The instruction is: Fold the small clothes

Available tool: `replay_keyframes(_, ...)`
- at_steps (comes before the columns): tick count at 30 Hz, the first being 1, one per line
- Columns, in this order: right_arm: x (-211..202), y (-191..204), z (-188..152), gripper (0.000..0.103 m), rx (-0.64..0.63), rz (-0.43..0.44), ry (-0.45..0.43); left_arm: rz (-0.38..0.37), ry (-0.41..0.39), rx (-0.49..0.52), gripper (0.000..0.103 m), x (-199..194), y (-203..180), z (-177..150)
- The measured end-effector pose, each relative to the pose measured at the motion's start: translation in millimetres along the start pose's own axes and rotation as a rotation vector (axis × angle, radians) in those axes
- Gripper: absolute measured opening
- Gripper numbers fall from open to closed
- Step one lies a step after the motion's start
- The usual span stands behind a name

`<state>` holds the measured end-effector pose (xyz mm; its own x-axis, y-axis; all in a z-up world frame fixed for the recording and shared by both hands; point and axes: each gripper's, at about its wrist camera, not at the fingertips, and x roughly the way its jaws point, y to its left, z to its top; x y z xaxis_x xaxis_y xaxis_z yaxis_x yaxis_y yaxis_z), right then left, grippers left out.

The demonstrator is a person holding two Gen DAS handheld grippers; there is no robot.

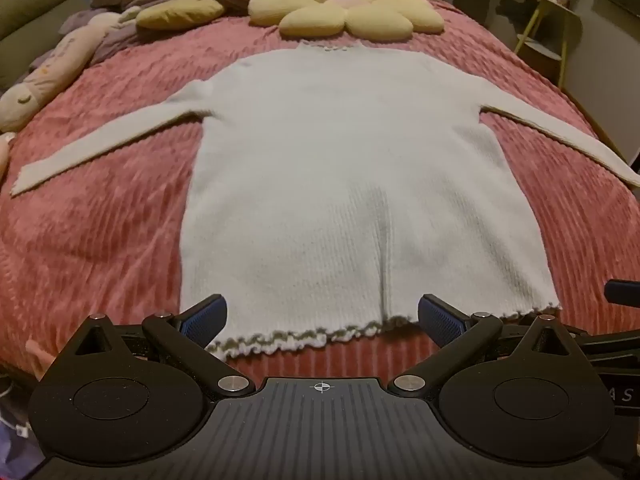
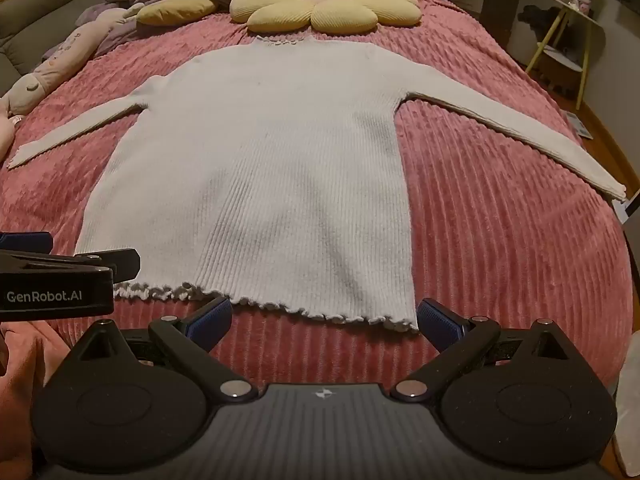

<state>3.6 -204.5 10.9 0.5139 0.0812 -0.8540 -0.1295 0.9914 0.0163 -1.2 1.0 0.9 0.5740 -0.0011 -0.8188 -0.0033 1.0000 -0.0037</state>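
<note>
While a pink ribbed bedspread (image 1: pixel 100 220) covers the bed, a pale knit sweater (image 1: pixel 340 184) lies flat on it, sleeves outspread, below a yellow flower cushion (image 2: pixel 320 4); left gripper (image 1: pixel 322 316) and right gripper (image 2: pixel 324 316) hover at its ruffled hem, jaws wide, holding nothing.

The left gripper (image 1: pixel 322 318) is tilted steeply down and its jaws stand wide apart, with nothing between the blue pads (image 1: pixel 206 316). The right gripper (image 2: pixel 324 320) has the same pose: it points steeply down, the jaws are spread fully, and the pads (image 2: pixel 440 322) hold nothing. The two grippers are side by side at about the same height. In the right wrist view the left gripper shows from its side at the left edge; in the left wrist view a fingertip of the right gripper shows at the right edge.
</note>
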Motion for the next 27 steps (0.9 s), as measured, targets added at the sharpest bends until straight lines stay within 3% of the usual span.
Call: replay_keyframes(27, 0.4, -2.9, -1.2, 0.099, 0.019, -0.007, -0.004, -0.008, 0.028, -0.002, 0.103, 4.0, -5.4, -3.5)
